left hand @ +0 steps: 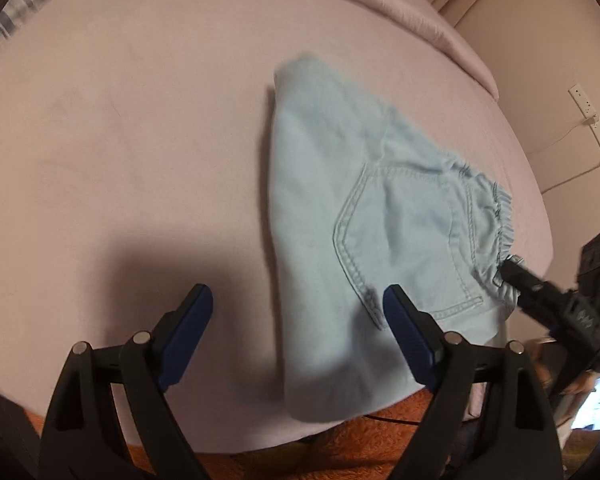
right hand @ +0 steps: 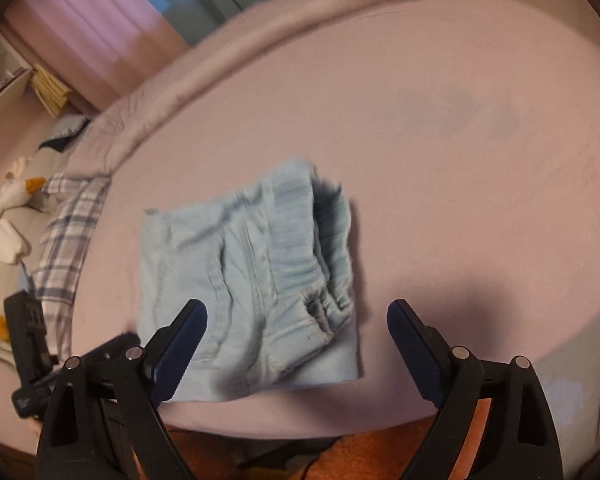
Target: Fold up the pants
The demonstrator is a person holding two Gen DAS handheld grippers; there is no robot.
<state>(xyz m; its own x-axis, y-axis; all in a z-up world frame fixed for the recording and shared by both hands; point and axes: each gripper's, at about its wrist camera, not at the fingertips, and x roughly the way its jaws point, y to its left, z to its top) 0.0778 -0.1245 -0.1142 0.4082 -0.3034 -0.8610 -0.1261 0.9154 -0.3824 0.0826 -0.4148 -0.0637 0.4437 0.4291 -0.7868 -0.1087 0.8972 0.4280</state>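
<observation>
Light blue denim pants (left hand: 340, 220) lie folded into a compact bundle on the pink bed (left hand: 120, 140), back pocket up and elastic waistband at the right. They also show in the right wrist view (right hand: 244, 280), waistband toward me. My left gripper (left hand: 298, 300) is open and empty, hovering above the bundle's near left edge. My right gripper (right hand: 296, 316) is open and empty, just above the near edge of the bundle. It shows in the left wrist view (left hand: 512, 268) at the waistband, where its jaws cannot be made out.
The bed's near edge (left hand: 220, 440) drops to an orange carpet (left hand: 360, 460). A checked cloth (right hand: 68, 240) and a plush toy (right hand: 8, 208) lie at the bed's left side. A power strip (left hand: 592, 120) hangs on the wall at right.
</observation>
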